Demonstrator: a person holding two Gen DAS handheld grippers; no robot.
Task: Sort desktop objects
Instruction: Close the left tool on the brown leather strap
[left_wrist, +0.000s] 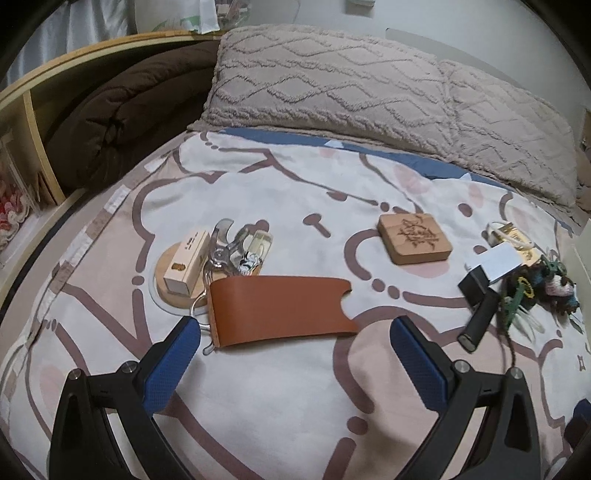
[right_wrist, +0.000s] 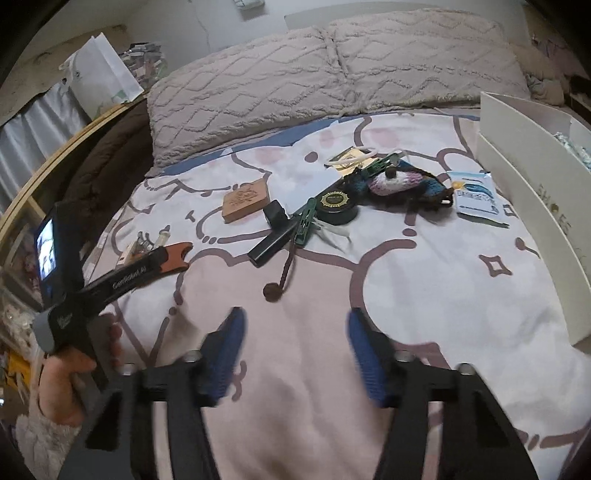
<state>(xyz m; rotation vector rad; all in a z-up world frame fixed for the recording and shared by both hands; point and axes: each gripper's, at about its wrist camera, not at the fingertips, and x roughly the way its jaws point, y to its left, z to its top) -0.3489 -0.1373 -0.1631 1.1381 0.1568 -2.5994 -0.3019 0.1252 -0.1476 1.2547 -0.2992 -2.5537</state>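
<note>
My left gripper (left_wrist: 295, 332) is open and empty, just in front of a brown leather sleeve (left_wrist: 277, 310) lying flat on the bed. Behind the sleeve a round wooden coaster (left_wrist: 173, 284) carries a small wooden box (left_wrist: 186, 258), metal pliers (left_wrist: 221, 247) and a clear bottle (left_wrist: 258, 245). A square engraved wooden coaster (left_wrist: 413, 238) lies to the right. My right gripper (right_wrist: 295, 332) is open and empty over bare sheet. Ahead of it lie a black stick (right_wrist: 269, 243), a green clip (right_wrist: 304, 221), a black round tin (right_wrist: 338, 208) and a crocheted toy (right_wrist: 399, 184).
A white box (right_wrist: 532, 206) stands at the right bed edge, with a blue-white packet (right_wrist: 474, 197) beside it. Tufted pillows (left_wrist: 332, 88) line the back. A brown duvet (left_wrist: 122, 118) and a wooden shelf (left_wrist: 33, 122) are at the left. The left tool and hand (right_wrist: 74, 295) show in the right wrist view.
</note>
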